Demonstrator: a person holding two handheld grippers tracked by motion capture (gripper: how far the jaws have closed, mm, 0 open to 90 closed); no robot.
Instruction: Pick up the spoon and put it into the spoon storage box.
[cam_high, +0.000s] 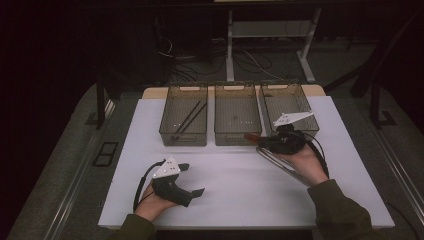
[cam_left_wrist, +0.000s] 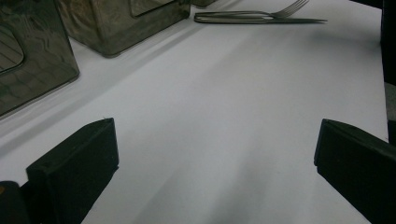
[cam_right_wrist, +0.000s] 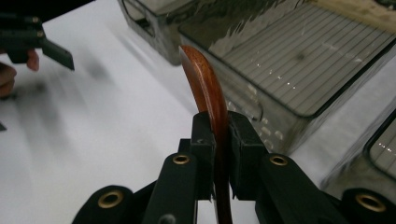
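Note:
My right gripper (cam_high: 263, 139) is shut on a reddish-brown wooden utensil (cam_high: 251, 135) and hovers at the front of the middle bin (cam_high: 237, 86) and right bin (cam_high: 280, 85). In the right gripper view the curved wooden utensil (cam_right_wrist: 203, 84) rises from between the closed jaws of the right gripper (cam_right_wrist: 217, 126), its tip near a bin's front corner. My left gripper (cam_high: 192, 179) rests low at the front left of the white table (cam_high: 235, 200), open and holding nothing. In the left gripper view the left gripper (cam_left_wrist: 215, 140) has its jaws spread wide over bare table.
Three dark see-through bins stand in a row at the back; the left bin (cam_high: 183, 87) holds dark chopsticks (cam_high: 190, 119). A metal fork (cam_left_wrist: 280, 9) and knife (cam_left_wrist: 261, 20) lie together on the table, under my right hand in the high view. The table edge is close in front.

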